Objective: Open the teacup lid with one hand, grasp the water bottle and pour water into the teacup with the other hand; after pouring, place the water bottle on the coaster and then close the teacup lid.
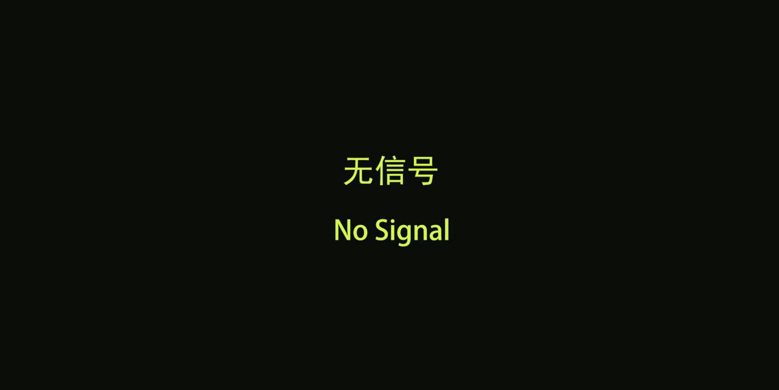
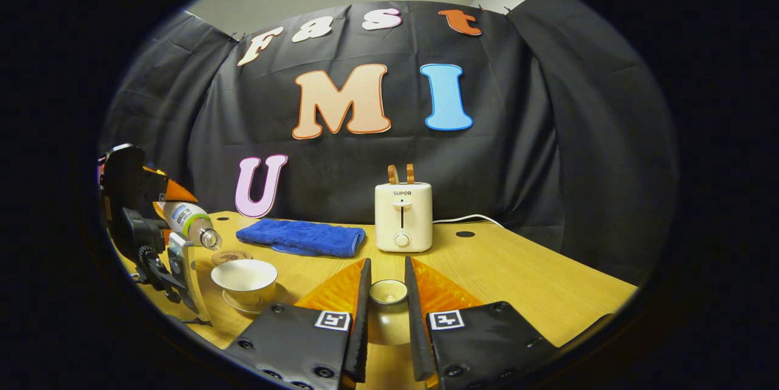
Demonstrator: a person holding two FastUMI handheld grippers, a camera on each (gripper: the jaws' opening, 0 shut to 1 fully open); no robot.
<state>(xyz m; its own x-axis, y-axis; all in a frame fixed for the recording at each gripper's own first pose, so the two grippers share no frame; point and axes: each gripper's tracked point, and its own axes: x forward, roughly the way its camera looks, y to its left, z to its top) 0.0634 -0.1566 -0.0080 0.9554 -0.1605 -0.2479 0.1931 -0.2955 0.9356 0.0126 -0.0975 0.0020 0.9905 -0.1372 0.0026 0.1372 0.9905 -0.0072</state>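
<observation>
My left gripper view gives no picture, just a signal-loss notice. In my right gripper view I see a pale wooden counter against the black cloth booth wall, with a folded blue towel and a cream two-slot toaster with slices standing in it at the back.

My right tongs are narrowed onto the small round cream teacup lid, held upside down between both fingers, above the counter.

Far left, the left tongs grip a clear plastic water bottle with a pale label, tilted mouth-down toward the white teacup; how wide those tongs stand, I cannot tell. The open teacup sits on its white saucer. Just behind it lies a round brown coaster, bare.
</observation>
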